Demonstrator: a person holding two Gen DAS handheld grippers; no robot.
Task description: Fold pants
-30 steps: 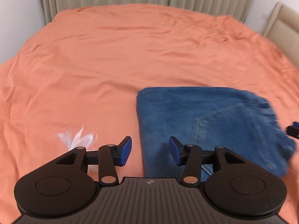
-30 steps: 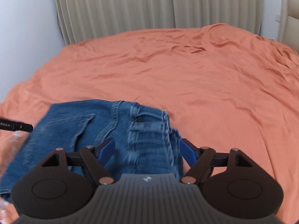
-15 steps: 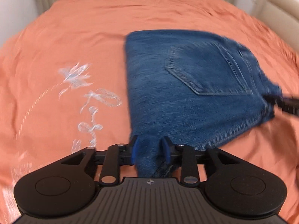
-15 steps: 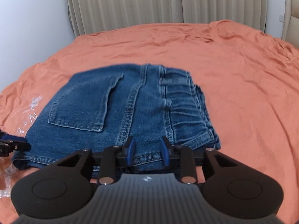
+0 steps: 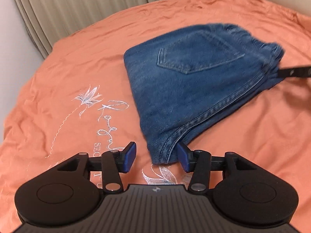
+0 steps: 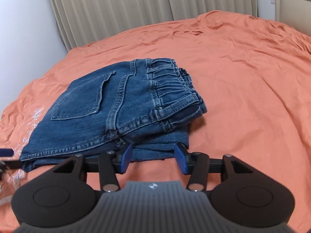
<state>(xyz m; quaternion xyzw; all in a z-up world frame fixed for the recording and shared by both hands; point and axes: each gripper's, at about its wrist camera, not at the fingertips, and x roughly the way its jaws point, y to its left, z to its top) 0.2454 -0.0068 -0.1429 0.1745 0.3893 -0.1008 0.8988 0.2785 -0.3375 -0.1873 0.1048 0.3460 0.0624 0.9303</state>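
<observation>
On the orange bed cover (image 6: 243,73), well short of the curtains (image 6: 136,9), lies the folded pair of jeans (image 6: 108,106), back pocket (image 5: 196,58) up, waistband (image 6: 171,83) stacked on the layer beneath. Compared with half a second ago: both claws let go. Left claw (image 5: 156,158) now parted about halfway, blue pads standing either side of the near corner of the denim, not pressing it; that corner lies flat on the cover beside the white embroidered flower (image 5: 87,97). Right claw (image 6: 152,158) likewise parted about halfway, pads just off the near edge of the lower layer, nothing clamped between them. Half a second back, each pair of pads pinched that near edge tight; since then, opened again and released. A full second back, bundle nearer the cameras and blurred, plainly being carried or dragged; now sharp in the right view, settled, slightly further out on the bed. From the left view, tip of the right claw visible as a dark bar at the waistband end of the bundle. Probable meaning for the task: last fold laid down and set free, jeans at rest as a compact rectangle, little left beyond perhaps smoothing the uneven waistband end or squaring the edges. Cannot say whether any further fold is intended.
</observation>
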